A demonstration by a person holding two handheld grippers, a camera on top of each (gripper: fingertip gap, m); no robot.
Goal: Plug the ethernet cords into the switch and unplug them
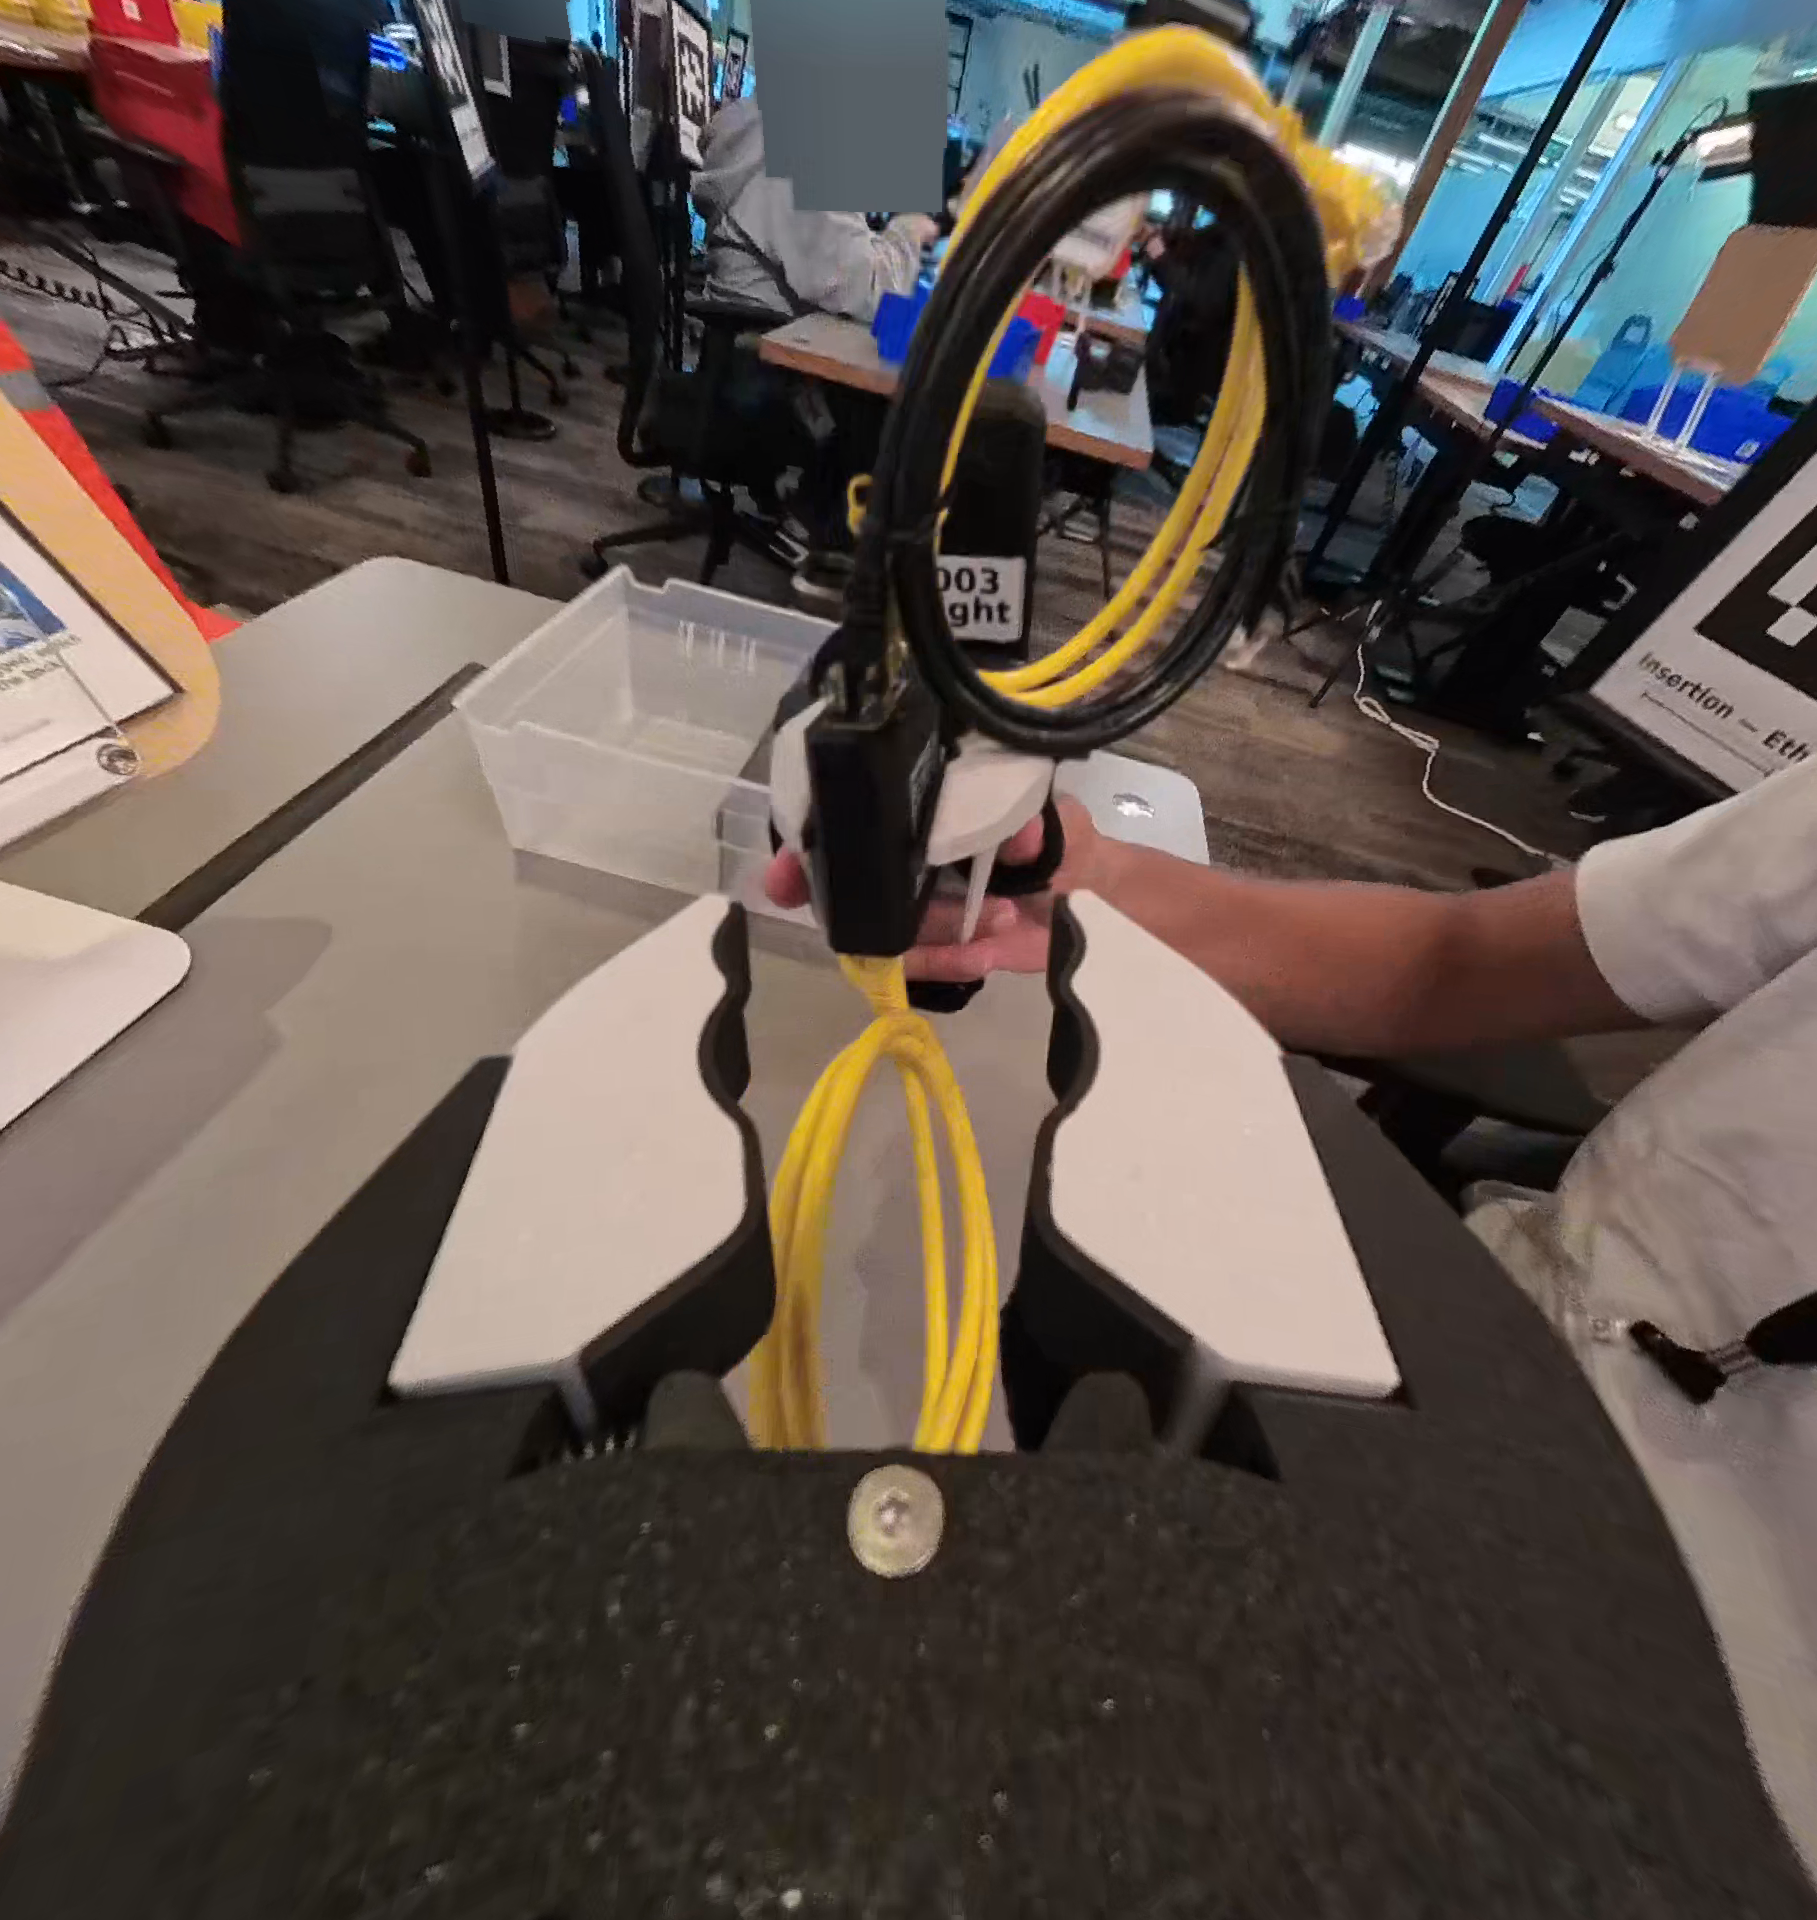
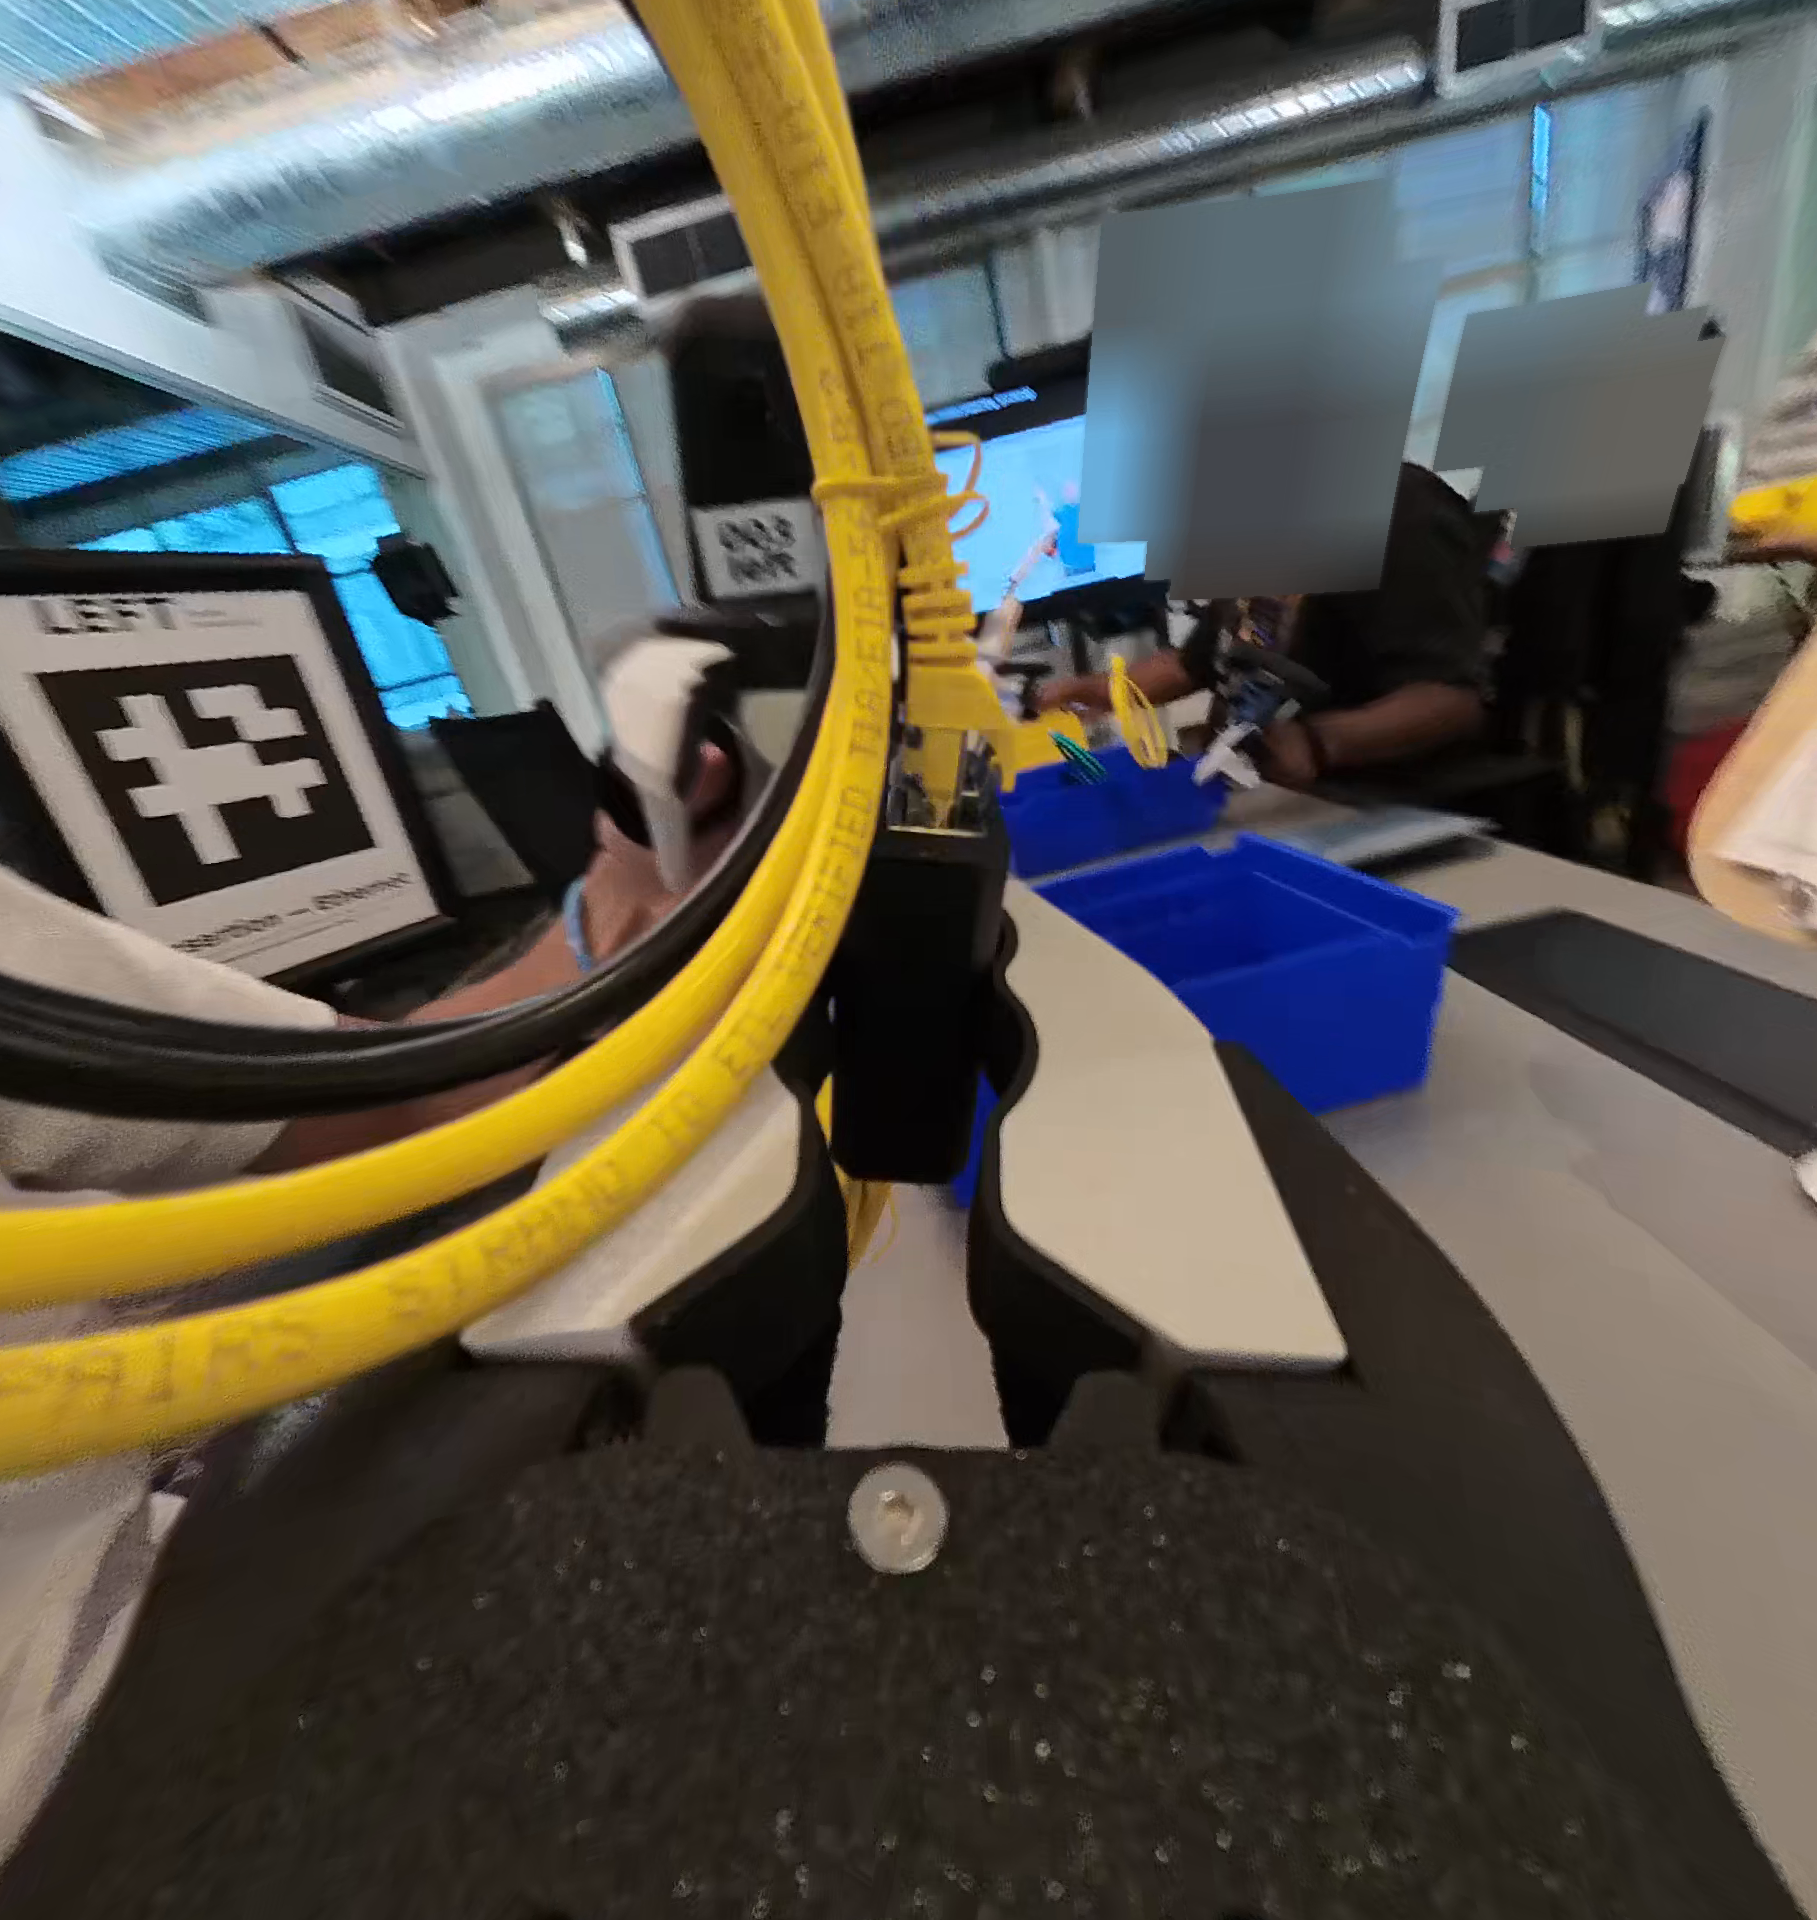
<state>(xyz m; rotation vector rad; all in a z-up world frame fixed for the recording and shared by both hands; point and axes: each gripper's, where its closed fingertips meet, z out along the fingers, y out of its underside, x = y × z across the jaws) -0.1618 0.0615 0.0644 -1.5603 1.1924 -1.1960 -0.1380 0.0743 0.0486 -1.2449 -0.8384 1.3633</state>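
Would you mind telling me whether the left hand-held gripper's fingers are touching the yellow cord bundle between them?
Apart. The left wrist view shows the yellow cord bundle hanging between the left hand-held gripper fingers, with clear gaps either side.

printed lettering runs along the yellow cable [image 2: 571, 1226] | marker board [image 2: 187, 769] — bold heading above, caption line below | white sticker [image 1: 977, 601] — digits and letters | leaflet [image 1: 21, 665] — small print

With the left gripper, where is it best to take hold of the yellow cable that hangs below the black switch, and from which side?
Probably the stiff plug boot just under the switch, approached from below with one finger on each side. The loops lower down are loose and would slip. The left gripper stands open around them.
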